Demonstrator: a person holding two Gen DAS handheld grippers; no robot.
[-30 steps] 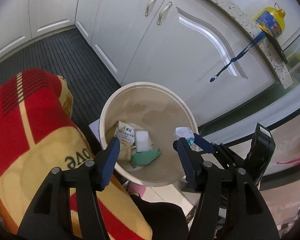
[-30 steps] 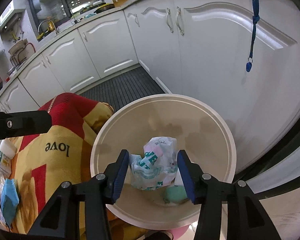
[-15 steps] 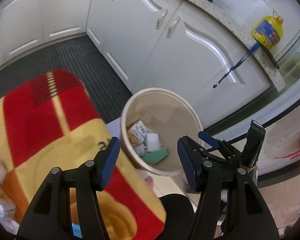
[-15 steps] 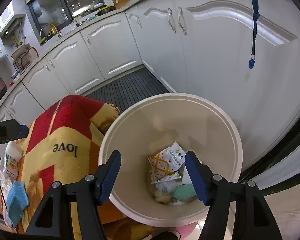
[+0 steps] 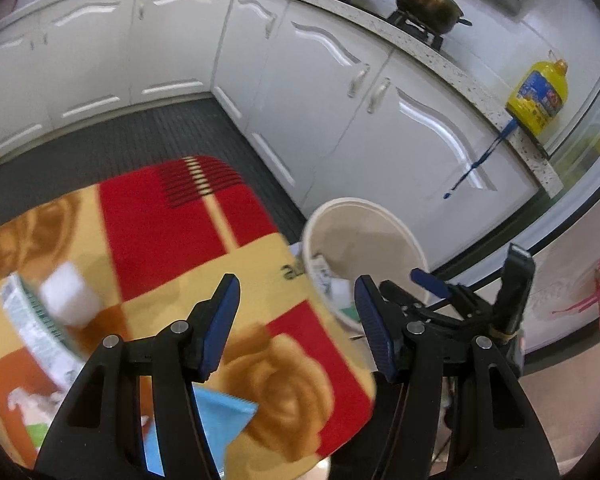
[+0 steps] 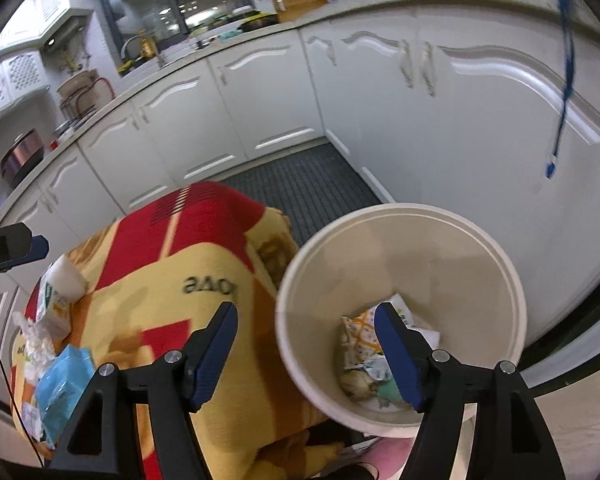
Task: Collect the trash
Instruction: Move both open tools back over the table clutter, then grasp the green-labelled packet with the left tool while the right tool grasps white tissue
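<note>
1. My right claw [image 6: 304, 344] is spread wide and carries nothing; its left finger hangs over the blanket [image 6: 172, 280] and its right finger over the mouth of the bin [image 6: 404, 220].
2. The bin stands on the floor, just beside the blanket's edge and close to the white cabinets [image 6: 500, 120]. At its bottom I see crumpled wrappers [image 6: 360, 336], a greenish scrap [image 6: 388, 390] and a pale lump; the claw's right finger covers part of that heap.
3. My left claw [image 5: 296, 312] is also wide apart and empty. From its camera the bin [image 5: 364, 208] sits ahead and to the right, its rim partly behind the right finger, with the other claw's blue tip showing beyond it.
4. The remaining trash lies on the blanket [image 5: 172, 220], to the left of both claws and well apart from the bin. In the left view a white foam block [image 5: 68, 300] rests against a printed packet [image 5: 28, 328], blurred, up and to the left of the left finger. A light blue packet [image 5: 216, 420] shows below, between the fingers near their base.
5. In the right view the same group sits at the far left edge: the white block [image 6: 66, 276] on the packet [image 6: 50, 308], some crinkled clear plastic [image 6: 36, 348] and the blue packet [image 6: 64, 384] nearest the claw's left arm.
6. A yellow oil bottle [image 5: 538, 96] stands on the tabletop [image 5: 440, 60] above the cabinets, with a blue lanyard [image 5: 480, 160] hanging down a door.
</note>
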